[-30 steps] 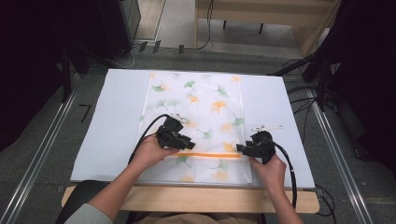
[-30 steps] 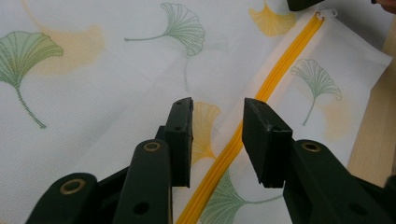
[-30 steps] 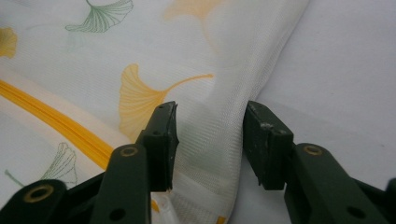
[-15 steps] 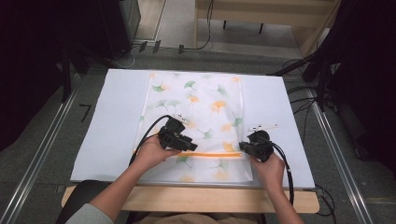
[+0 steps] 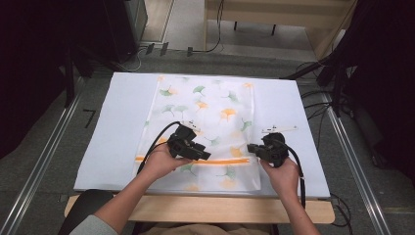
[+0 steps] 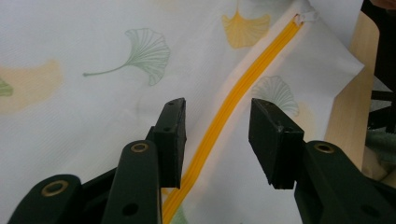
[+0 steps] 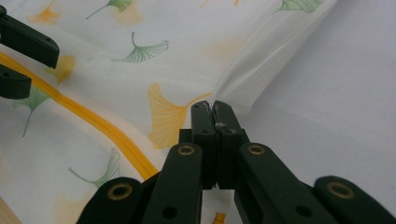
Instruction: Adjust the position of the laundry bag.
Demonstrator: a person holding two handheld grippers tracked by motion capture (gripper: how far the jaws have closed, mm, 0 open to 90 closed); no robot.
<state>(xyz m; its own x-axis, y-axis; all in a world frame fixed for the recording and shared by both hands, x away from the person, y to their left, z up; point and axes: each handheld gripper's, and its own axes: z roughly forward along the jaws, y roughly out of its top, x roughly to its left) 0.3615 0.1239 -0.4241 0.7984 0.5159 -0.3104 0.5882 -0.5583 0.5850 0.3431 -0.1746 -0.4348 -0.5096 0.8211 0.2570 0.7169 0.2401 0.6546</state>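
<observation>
1. The mesh bag (image 5: 205,132), white with ginkgo leaves printed in green and orange, lies flat on a white sheet (image 5: 117,132) in the middle of the counter (image 5: 215,210), long side running near to far. An orange zipper (image 5: 230,160) crosses it from left to right close to its near end.

2. It looks thin, soft and very light, with no stiffness. In the right tool's view the edge rises into a small tent where it is pinched, so I judge a lift at one point will only pull up a peak, not the whole bag.

3. The right tool (image 7: 215,109) is pressed together on the bag's right edge just far of the zipper, a fold of mesh caught between its tips.

4. The left tool (image 6: 217,135) stands spread above the zipper's middle, one jaw on each side of the orange line, gripping nothing; its jaws have just been opening.

5. Best holds, I think: the zipper tape, the firmest part, and the hemmed edges. The small white pull tab (image 6: 306,17) at the zipper's right end is the place to grip for opening it.

6. The weave could slip or snag, so pinch a doubled fold and pull gently, holding the bag down with the other tool.
</observation>
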